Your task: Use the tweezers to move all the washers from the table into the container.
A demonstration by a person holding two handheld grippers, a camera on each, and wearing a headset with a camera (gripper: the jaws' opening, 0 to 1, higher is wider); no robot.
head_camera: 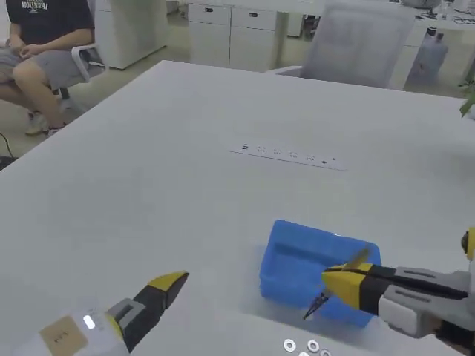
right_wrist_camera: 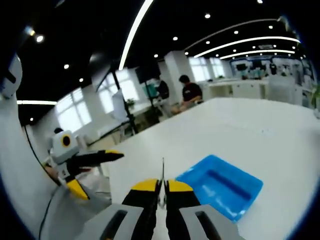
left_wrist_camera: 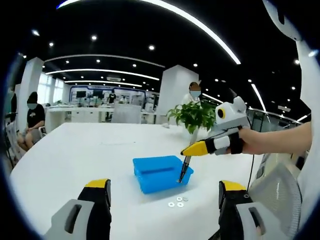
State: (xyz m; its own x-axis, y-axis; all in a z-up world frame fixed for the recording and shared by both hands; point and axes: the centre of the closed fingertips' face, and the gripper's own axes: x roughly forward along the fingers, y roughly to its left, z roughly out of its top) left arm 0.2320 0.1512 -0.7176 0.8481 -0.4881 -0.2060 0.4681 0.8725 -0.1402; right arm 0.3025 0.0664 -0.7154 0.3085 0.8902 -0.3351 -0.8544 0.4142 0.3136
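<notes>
The small silver washers (head_camera: 289,345) on the tabletop (head_camera: 185,148) beside the blue plastic container (head_camera: 297,248) seem light and slippery, best pinched at the rim by the thin dark tweezers (head_camera: 315,304) clamped in the fingers of the right gripper (head_camera: 330,277); those of the left gripper (head_camera: 174,282) stand open, empty.

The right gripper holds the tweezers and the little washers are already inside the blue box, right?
Not quite. The right gripper does hold the tweezers, but the washers lie on the table beside the blue box, not inside it. The left gripper view shows this.
</notes>
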